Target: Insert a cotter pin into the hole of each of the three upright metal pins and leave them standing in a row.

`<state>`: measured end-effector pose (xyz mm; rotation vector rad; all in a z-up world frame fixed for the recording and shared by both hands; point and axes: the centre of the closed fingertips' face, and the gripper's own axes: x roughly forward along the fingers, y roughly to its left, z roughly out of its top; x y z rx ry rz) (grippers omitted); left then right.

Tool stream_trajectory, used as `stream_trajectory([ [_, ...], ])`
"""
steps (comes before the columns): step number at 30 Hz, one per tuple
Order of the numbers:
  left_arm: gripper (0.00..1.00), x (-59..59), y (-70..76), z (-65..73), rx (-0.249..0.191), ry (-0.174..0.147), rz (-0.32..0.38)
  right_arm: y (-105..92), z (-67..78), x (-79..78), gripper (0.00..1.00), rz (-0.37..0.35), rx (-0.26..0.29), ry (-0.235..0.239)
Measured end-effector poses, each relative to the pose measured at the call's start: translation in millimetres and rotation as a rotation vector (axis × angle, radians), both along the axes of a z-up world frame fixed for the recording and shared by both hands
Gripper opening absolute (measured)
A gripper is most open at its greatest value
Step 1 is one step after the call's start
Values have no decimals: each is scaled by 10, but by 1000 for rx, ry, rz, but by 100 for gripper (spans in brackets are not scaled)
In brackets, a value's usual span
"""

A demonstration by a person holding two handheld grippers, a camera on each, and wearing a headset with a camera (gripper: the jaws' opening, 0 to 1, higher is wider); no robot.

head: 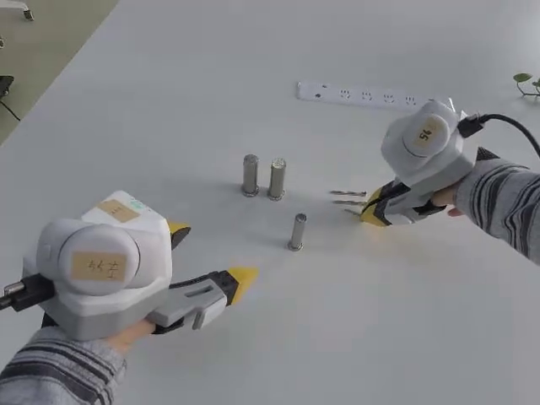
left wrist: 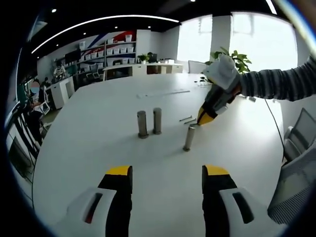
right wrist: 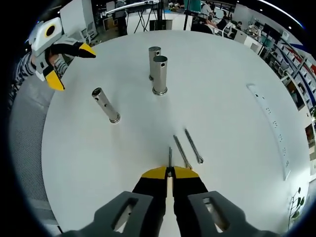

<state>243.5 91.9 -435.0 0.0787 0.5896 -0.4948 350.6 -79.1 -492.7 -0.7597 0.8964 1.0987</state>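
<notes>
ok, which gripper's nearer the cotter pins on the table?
Right. Right gripper sits at the cotter pins, tips shut on one; left gripper hangs open beyond the metal pins.

A wide white table [head: 169, 84] stands in an open-plan office. Bright windows [left wrist: 247, 39] glow behind a leafy potted plant [left wrist: 238, 60]. Shelves [left wrist: 108, 49] of white boxes line the far wall beneath a long ceiling light strip [left wrist: 103, 19]. A white power strip [head: 359, 94] lies on the table.

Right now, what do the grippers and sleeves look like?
The left gripper and right gripper: grey-white rounded housings, tan handwritten tape labels, black jaws with yellow tips, a black cable at the rear. Both sleeves are grey with dark stripes.
</notes>
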Motion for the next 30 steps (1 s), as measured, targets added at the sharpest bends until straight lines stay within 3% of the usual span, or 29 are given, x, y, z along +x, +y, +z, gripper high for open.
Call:
stream_trajectory([
  [5, 54, -32, -34, -12, 0, 8, -13, 0, 7, -16, 0, 67, -7, -33],
  [9, 54, -47, -45, -14, -1, 13, -19, 4, 20, -39, 0, 66, 9, -55],
  [13, 53, -48, -56, 20, -1, 5, -27, 76, 130, -93, 0, 66, 65, -97],
  [19, 50, -62, -105, 36, 16, 6, -54, 148, 239, -269, 0, 123, 73, -141],
  [26, 43, -72, -244, 119, -7, 1, -84, 292, 383, -534, 0, 180, 116, -169],
  [30, 41, -74, -322, 158, -43, 7, -96, 374, 435, -688, 0, 204, 142, -173],
])
